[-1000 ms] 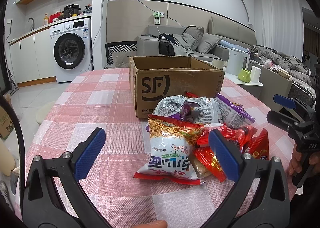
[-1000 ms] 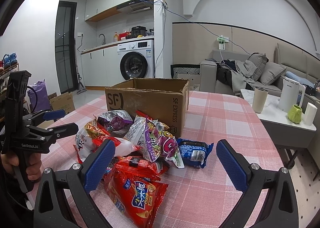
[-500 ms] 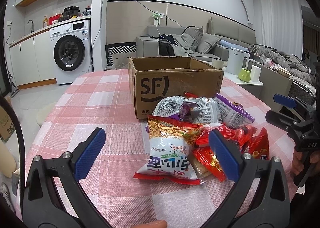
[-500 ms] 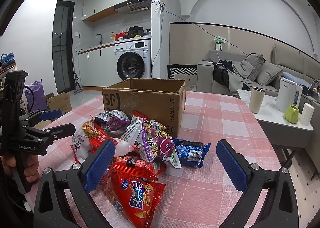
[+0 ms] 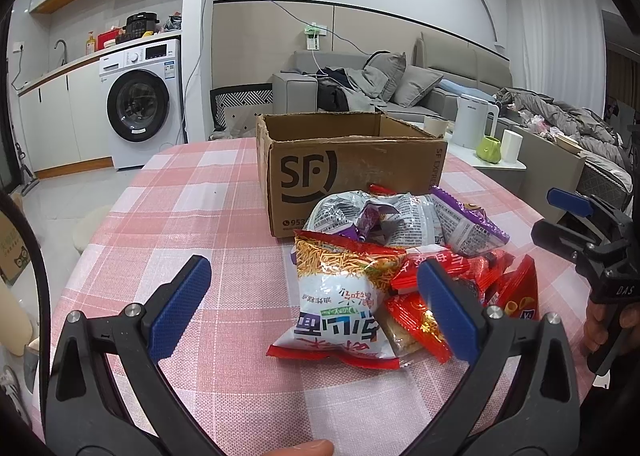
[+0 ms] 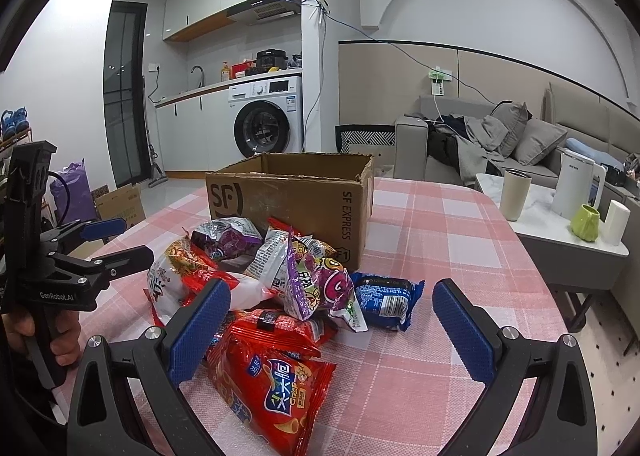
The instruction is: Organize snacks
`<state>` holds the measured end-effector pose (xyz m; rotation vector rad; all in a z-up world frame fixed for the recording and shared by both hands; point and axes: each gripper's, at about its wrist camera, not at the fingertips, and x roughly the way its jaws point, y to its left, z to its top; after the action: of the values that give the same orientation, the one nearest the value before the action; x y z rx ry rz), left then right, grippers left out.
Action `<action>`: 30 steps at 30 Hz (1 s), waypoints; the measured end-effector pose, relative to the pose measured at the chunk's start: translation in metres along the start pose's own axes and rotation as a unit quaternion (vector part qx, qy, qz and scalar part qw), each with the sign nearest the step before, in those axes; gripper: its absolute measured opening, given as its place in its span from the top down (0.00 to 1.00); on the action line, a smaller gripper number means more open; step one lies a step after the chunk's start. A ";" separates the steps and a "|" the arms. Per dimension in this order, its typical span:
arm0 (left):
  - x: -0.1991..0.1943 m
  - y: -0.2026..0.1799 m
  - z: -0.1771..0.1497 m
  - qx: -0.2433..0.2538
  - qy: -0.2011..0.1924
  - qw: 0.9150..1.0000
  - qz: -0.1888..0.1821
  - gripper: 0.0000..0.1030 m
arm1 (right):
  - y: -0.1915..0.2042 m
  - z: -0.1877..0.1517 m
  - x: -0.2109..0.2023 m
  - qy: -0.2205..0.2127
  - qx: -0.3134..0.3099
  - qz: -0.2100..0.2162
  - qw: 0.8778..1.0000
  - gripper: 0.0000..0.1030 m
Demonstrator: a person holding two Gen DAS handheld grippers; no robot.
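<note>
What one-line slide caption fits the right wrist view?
Open right gripper hovers over a heap of snack packets before an open cardboard box on a checked tablecloth.

Pink checked table (image 5: 192,212), open cardboard box (image 5: 352,172) on it, snack packets (image 6: 280,296) heaped just beside the box

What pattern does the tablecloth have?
Pink and white checks on the tablecloth, clearest in the right wrist view.

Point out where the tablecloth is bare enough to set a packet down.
Bare cloth lies left of the cardboard box and noodle bag, and right of the blue packet toward the table edge. Crowded: the snack pile against the box front.
</note>
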<state>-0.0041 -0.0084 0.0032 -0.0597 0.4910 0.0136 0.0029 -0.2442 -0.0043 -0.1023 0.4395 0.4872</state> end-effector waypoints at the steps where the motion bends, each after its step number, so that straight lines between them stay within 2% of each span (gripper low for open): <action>1: 0.000 0.000 0.000 0.000 0.000 1.000 0.000 0.00 | 0.000 0.000 0.000 0.000 0.000 0.000 1.000 0.00; 18: 0.000 0.000 0.000 0.001 0.000 1.000 0.001 0.00 | -0.001 -0.001 -0.001 0.012 -0.002 -0.003 1.000 0.00; 30: 0.003 0.000 0.001 0.008 0.005 1.000 -0.014 0.00 | 0.009 -0.005 0.003 0.058 -0.003 0.010 0.998 0.00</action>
<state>-0.0007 -0.0079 0.0021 -0.0512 0.5011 -0.0189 -0.0009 -0.2361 -0.0105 -0.1330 0.5530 0.5044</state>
